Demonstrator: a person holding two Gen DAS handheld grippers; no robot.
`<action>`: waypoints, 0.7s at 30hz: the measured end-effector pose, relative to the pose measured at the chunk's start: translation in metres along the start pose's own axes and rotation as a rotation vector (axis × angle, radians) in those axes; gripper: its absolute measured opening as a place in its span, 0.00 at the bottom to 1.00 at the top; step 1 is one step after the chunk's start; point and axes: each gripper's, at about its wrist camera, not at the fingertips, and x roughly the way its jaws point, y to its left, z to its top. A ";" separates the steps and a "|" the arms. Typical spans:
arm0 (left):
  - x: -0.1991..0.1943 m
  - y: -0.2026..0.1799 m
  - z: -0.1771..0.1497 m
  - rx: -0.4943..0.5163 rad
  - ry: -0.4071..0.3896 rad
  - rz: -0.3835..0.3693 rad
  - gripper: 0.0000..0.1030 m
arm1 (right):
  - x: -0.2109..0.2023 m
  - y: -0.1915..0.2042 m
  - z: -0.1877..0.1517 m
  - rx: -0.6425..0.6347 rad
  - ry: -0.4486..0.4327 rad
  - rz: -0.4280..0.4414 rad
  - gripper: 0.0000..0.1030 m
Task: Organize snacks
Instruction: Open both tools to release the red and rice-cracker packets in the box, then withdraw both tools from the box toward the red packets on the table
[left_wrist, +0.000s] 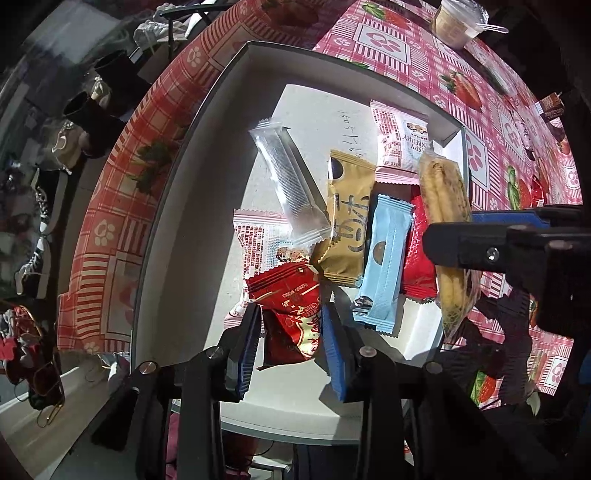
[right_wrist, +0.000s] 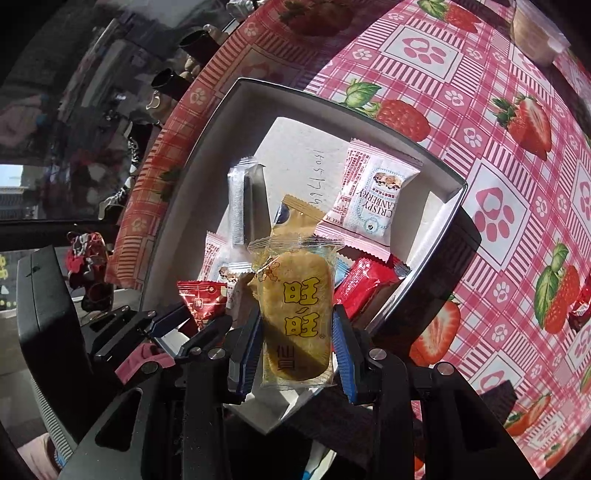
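The right hand-held gripper (right_wrist: 297, 334) is closed on a clear-wrapped rice cracker packet (right_wrist: 295, 314), which is held upright above the near corner of the white box (right_wrist: 207, 155). The left hand-held gripper (left_wrist: 290, 341) points down into the same box; a red snack packet (left_wrist: 291, 314) stands between its pads, but whether the pads press on it cannot be told.

Inside the box, the following are counted:
- one clear stick-shaped packet (left_wrist: 288, 177);
- one tan packet (left_wrist: 349, 218);
- one light-blue packet (left_wrist: 384, 258);
- two red packets, including a second red packet (left_wrist: 417, 251) under the blue one;
- two or three pink-and-white cranberry crisp packets, one at the far side (left_wrist: 400, 136); the exact count is hidden by overlap.

The box rests on a worktop covered by a strawberry-print cloth (right_wrist: 498, 184). The task is judged well advanced: most snacks are already in the box. A few packets are seen on the cloth at the right edge (left_wrist: 535, 188), so some collecting is judged to remain.
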 end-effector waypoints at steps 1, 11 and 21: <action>0.000 0.000 0.000 -0.003 0.002 0.006 0.58 | 0.002 0.001 0.000 0.006 0.004 0.001 0.37; 0.001 -0.005 0.001 -0.006 0.028 0.047 0.78 | -0.006 -0.027 -0.008 0.093 -0.005 0.009 0.80; -0.011 -0.053 0.016 0.091 0.024 0.022 0.78 | -0.010 -0.117 -0.040 0.325 0.003 -0.044 1.00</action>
